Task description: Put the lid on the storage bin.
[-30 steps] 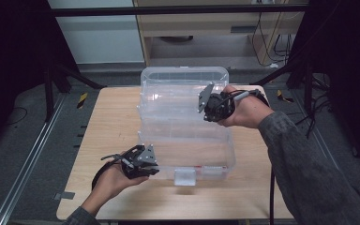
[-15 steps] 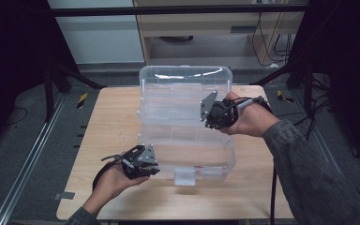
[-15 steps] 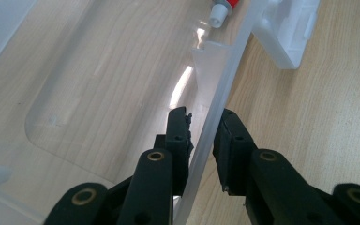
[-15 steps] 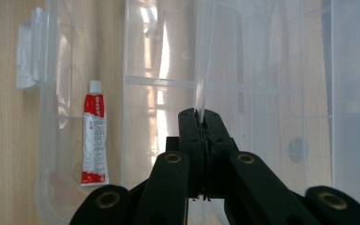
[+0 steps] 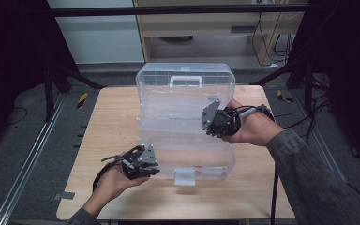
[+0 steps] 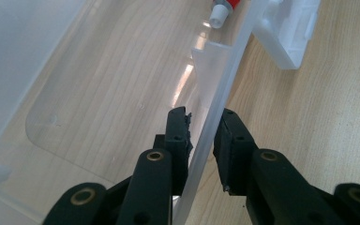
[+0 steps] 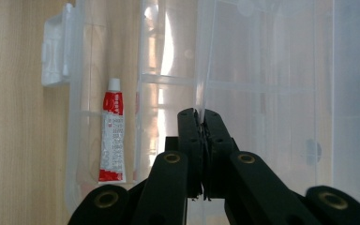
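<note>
A clear plastic box (image 5: 187, 154) lies open on the wooden table (image 5: 108, 126), its handled lid (image 5: 185, 86) standing up at the back. My left gripper (image 5: 145, 164) (image 6: 201, 126) is shut on the box's front wall (image 6: 215, 89), one jaw inside and one outside. My right gripper (image 5: 214, 123) (image 7: 200, 115) is shut on the edge of a thin clear inner panel (image 7: 201, 56) over the box's right half. A red and white tube (image 7: 112, 136) (image 6: 222, 9) lies inside the box near the white latch (image 5: 185, 176) (image 7: 56, 51).
Behind the table stands a wooden cabinet (image 5: 215, 28), with cables (image 5: 272, 28) at its right. Black stand legs (image 5: 51, 84) flank the table at both back corners. A metal floor rail (image 5: 33, 154) runs along the left. Bare tabletop lies left of the box.
My right gripper has come toward the front of the table and slightly lower, bringing the clear panel with it. The left gripper has stayed on the front wall.
</note>
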The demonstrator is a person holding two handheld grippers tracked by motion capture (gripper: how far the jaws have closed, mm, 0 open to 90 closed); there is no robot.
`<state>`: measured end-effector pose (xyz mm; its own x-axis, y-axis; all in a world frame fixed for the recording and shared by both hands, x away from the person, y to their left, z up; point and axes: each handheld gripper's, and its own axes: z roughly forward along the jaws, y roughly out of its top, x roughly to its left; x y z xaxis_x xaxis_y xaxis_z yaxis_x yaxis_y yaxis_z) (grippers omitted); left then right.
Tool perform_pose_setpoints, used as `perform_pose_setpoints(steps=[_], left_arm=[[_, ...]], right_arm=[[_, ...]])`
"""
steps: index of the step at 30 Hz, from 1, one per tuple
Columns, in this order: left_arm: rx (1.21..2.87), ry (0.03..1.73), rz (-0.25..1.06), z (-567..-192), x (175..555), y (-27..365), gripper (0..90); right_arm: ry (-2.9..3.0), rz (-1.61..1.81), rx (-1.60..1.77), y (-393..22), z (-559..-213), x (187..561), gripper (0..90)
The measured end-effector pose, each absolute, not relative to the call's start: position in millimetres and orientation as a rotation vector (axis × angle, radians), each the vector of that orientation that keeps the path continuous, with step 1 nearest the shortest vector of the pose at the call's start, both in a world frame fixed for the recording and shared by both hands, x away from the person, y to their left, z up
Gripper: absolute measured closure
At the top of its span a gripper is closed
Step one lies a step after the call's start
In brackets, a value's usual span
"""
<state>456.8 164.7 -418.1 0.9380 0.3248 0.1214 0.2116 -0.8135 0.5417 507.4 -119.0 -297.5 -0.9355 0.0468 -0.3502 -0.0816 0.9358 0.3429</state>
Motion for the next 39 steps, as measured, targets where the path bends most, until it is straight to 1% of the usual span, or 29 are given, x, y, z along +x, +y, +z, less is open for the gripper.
perform_pose_setpoints(steps=[1,21,22,23,24,39], left_arm=[[2.556,0.353,0.292,-418,458,165,75.5],[2.536,0.385,0.285,-418,457,165,74.4],[2.524,0.435,0.272,-419,454,164,74.3],[2.535,0.385,0.282,-418,457,164,74.3],[2.537,0.379,0.281,-418,457,164,74.5],[2.528,0.398,0.272,-418,455,162,74.4]], right_arm=[[2.735,0.506,-0.025,-119,-297,507,87.9],[2.753,0.481,-0.044,-120,-305,494,87.4],[2.750,0.479,-0.049,-120,-305,494,87.3],[2.755,0.479,-0.049,-120,-306,493,87.3],[2.758,0.480,-0.052,-120,-306,493,87.1],[2.771,0.487,-0.051,-123,-309,491,86.8]])
